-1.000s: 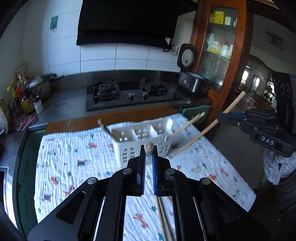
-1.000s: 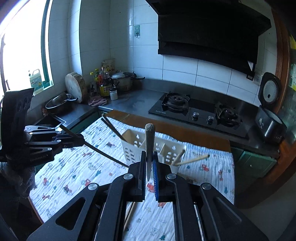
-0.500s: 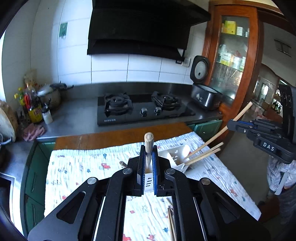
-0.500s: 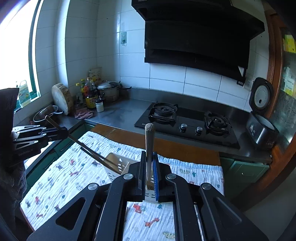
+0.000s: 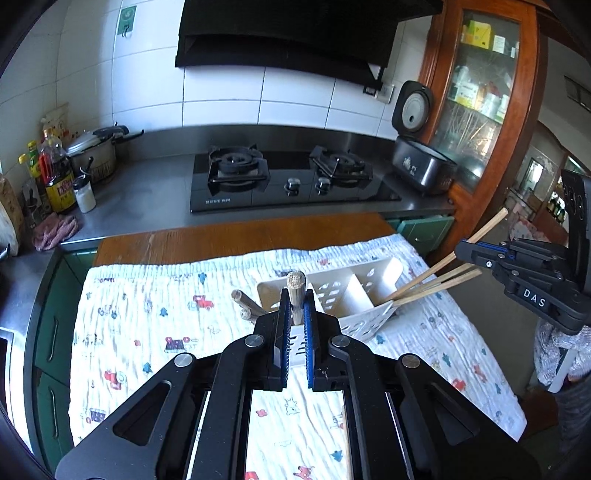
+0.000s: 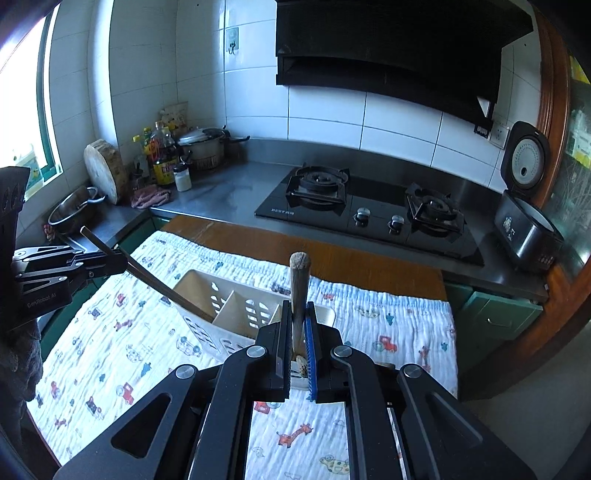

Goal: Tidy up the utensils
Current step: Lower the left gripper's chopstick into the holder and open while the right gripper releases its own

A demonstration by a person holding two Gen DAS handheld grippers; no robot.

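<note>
Table: wooden top under a white cloth printed with small vehicles and animals; steel kitchen counter ran behind it.
Room: black gas hob and dark range hood on a white-tiled wall; open rice cooker to the right of the hob; pot and bottles to its left.
Caddy: white slotted utensil caddy stood on the cloth, in front of the hob.
Left gripper: fingers closed on one wooden chopstick, held end-on above the caddy's near left part.
Right gripper: fingers pinched a second chopstick; its lower end reached into the caddy's right compartment, beside loose chopsticks leaning there.
Change from a second ago: caddy sat closer under both grippers; the right-hand chopstick, then clear of the caddy, had come down into it.
</note>
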